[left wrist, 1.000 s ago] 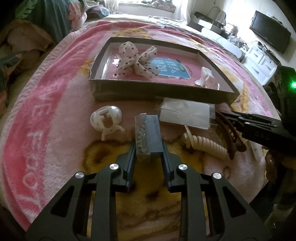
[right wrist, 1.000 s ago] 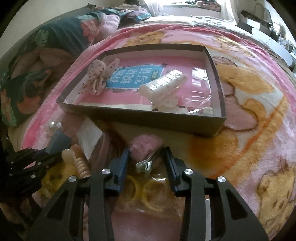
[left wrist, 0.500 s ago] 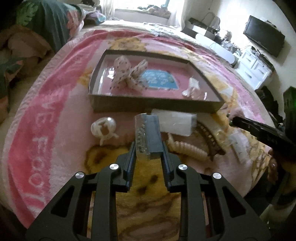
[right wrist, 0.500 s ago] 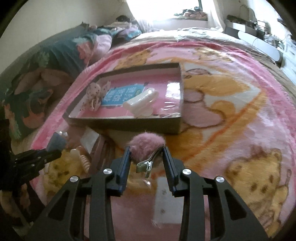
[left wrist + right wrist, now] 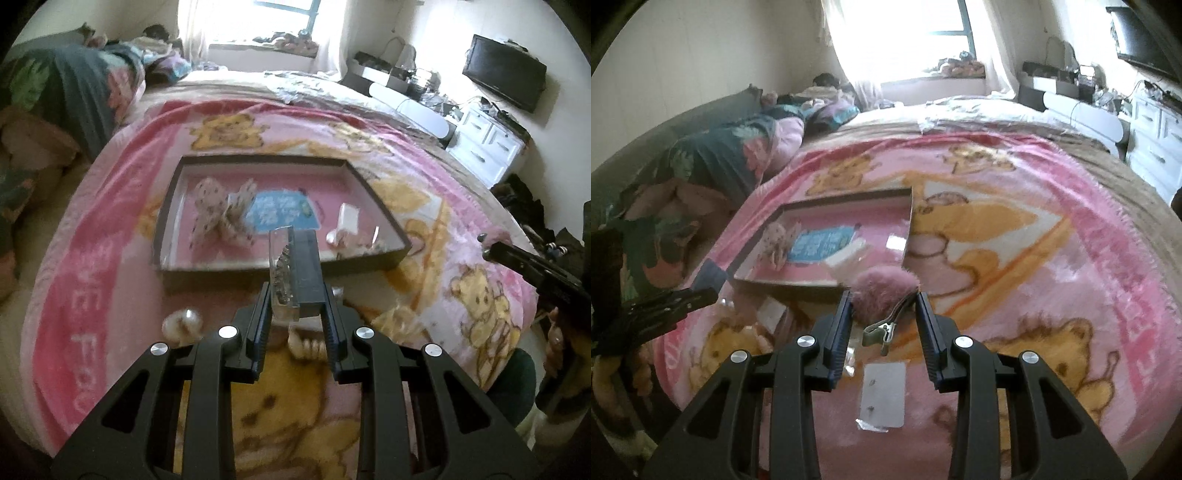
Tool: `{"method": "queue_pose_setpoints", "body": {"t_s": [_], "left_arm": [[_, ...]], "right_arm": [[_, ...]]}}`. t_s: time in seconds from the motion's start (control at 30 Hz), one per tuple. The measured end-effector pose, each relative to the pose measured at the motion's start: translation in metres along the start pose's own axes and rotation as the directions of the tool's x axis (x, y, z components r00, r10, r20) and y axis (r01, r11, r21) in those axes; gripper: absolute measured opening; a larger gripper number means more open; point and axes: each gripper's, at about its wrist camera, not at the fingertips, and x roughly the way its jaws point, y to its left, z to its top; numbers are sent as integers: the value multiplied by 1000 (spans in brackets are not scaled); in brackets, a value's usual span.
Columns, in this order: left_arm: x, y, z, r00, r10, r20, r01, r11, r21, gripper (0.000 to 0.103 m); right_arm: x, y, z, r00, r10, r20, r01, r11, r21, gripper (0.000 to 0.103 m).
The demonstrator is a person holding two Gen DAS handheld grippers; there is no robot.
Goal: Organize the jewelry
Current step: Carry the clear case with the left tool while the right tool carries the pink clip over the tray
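Observation:
My left gripper (image 5: 294, 295) is shut on a packaged dark hair clip (image 5: 295, 271) and holds it above the blanket, in front of the shallow brown box (image 5: 280, 275). The box holds a dotted fabric bow (image 5: 221, 212) and a white clip (image 5: 347, 221). My right gripper (image 5: 883, 306) is shut on a pink fluffy pom-pom hair clip (image 5: 882, 286), lifted above the blanket near the box's right front corner (image 5: 907, 236). On the blanket lie a white round clip (image 5: 183, 321) and a cream spiral clip (image 5: 306, 347), partly hidden by my left fingers.
The pink bear-print blanket (image 5: 1034, 277) covers the bed. A small clear packet (image 5: 882, 395) lies below my right gripper. Bedding and pillows (image 5: 66, 92) are piled at the left. White drawers (image 5: 487, 144) and a TV (image 5: 504, 72) stand at the right.
Both grippers have risen well above the blanket with their clips held. The box and loose items now look smaller and farther below.

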Motion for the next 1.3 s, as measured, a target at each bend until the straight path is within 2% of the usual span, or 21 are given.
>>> {"method": "queue_pose_setpoints", "body": {"t_s": [0.3, 0.7, 1.1, 1.3], "left_arm": [[12, -4, 34, 999, 1, 34, -2, 1000, 5, 18], [41, -1, 71, 999, 24, 30, -23, 1000, -10, 18], [84, -4, 84, 999, 39, -30, -39, 999, -6, 18], [108, -6, 84, 996, 42, -75, -42, 999, 0, 18]], "right_arm": [[0, 5, 29, 998, -10, 55, 13, 999, -45, 33], [38, 21, 65, 998, 25, 62, -18, 994, -105, 32], [90, 28, 80, 998, 68, 15, -66, 989, -134, 32], [112, 21, 75, 996, 82, -16, -84, 990, -114, 32]]}}
